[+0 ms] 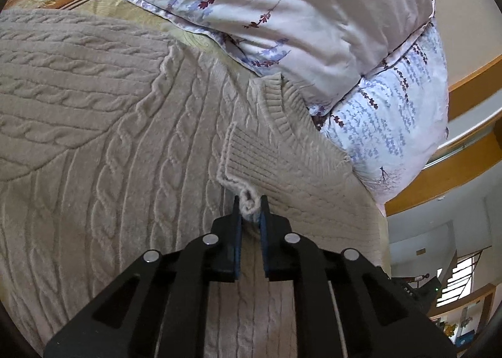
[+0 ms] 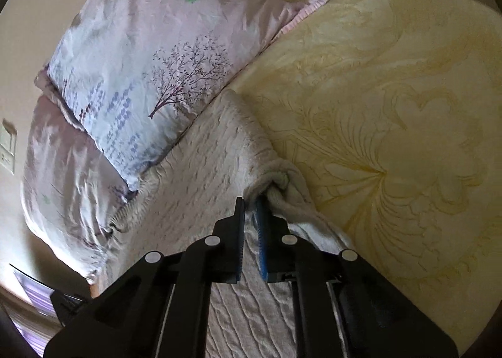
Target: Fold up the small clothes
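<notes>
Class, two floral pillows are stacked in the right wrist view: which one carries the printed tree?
The upper pillow: a dark bare-branched tree is printed near its lower edge. The lower pillow shows only faint marks.

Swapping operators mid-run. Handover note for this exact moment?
Left gripper: shut on a bunched bit of the sweater at its ribbed edge.
Right gripper: shut on a gathered fold of the sweater at its edge by the yellow bedspread.
Sweater lies on the bed, up against the floral pillows.
Done: both grips set; one part already lies folded over the body in the left view.
Left: likely carry the held edges over, lay flat, release, smooth.
</notes>
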`<state>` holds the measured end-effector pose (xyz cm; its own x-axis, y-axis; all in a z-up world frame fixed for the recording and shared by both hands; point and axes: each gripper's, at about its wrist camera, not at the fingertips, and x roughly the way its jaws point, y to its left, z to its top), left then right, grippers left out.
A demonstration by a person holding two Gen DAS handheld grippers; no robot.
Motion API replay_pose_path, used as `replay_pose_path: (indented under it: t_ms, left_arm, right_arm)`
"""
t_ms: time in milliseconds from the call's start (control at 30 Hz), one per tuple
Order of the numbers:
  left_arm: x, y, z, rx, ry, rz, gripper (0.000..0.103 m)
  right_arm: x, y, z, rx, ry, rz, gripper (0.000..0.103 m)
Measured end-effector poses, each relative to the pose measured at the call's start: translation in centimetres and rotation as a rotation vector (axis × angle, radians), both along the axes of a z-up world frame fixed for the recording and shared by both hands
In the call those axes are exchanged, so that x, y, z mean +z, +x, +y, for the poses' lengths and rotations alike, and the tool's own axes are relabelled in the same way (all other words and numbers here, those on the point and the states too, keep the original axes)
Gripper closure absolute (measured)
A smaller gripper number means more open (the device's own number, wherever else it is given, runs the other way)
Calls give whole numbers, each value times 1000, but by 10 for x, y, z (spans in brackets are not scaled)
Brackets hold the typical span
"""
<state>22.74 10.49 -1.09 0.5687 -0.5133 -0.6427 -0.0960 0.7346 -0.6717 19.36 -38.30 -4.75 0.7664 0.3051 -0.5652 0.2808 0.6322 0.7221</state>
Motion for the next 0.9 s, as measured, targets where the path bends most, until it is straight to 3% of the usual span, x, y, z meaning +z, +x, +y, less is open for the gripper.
replay_pose_path:
  t_ms: [67,133,200,267,500,667,900]
  left_arm:
    - [5,-6,7,-2,-21,-10,74]
    - [14,-18,24,5,-37,-38,50]
    - [22,-34,43,37,-39,-62,40]
    - [29,-51,69,91,-29,-84,39]
    - [33,-102,181,418,17,-80,44]
    - [21,-111,228,574,-47,-39,48]
    - [4,-108,269,690,-145,-22,52]
  right_arm:
    - [7,-7,0,-2,-6,-23,60]
    - [15,-14,3,3,-41,-51,55]
    - [23,-18,10,24,-81,-84,52]
    - [29,-19,22,79,-102,-119,46]
    - [30,-11,71,294,-99,-184,46]
    - [26,-10,95,410,-118,-156,46]
    - [25,-10,100,435,-125,-154,43]
